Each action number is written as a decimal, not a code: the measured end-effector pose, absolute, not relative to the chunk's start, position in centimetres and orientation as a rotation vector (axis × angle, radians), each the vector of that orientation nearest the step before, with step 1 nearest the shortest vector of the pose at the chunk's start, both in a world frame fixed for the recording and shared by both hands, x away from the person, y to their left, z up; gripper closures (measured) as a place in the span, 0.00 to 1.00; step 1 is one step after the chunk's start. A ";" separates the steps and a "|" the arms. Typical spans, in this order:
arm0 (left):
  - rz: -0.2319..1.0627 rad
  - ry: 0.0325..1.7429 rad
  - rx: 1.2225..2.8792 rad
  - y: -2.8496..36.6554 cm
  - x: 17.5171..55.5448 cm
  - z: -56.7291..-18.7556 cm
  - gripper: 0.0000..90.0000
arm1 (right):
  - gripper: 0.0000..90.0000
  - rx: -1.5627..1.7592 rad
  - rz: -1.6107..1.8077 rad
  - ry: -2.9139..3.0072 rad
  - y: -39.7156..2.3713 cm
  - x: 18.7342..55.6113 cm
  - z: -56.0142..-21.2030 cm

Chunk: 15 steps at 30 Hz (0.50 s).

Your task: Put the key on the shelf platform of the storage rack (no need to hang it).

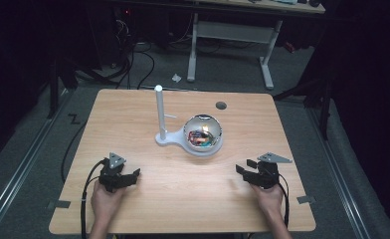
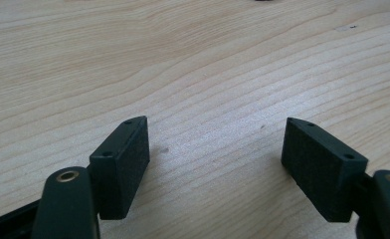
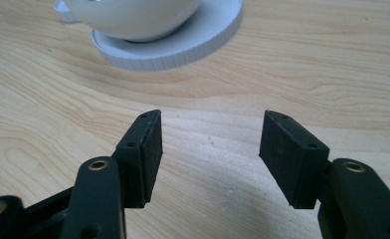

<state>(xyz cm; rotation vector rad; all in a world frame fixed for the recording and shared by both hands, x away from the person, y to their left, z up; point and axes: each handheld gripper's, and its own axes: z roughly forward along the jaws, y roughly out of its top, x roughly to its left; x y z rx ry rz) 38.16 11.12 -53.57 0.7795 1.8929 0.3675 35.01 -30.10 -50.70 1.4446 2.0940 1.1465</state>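
Note:
A shiny metal bowl (image 1: 203, 133) holding small colourful items sits on a white round base (image 1: 203, 149) at the table's middle, and a white upright post (image 1: 159, 112) rises from the base's left end. My left gripper (image 1: 132, 175) rests low on the front left of the table, open, with bare wood between its jaws (image 2: 215, 144). My right gripper (image 1: 243, 168) rests at the front right, open and empty (image 3: 210, 142). Ahead of it lie the base's rim (image 3: 183, 47) and the bowl's underside (image 3: 133, 17).
The wooden table (image 1: 183, 199) has a dark round hole (image 1: 221, 105) near its back edge. Beyond the table stand a white desk frame (image 1: 230, 42) and floor cables (image 1: 133, 64). Metal rails run along the floor on both sides.

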 end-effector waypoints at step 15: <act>0.368 1.893 0.779 11.1 38.2 -53.6 0.30 | 0.46 1.445 1.042 2.091 -30.1 35.6 -52.1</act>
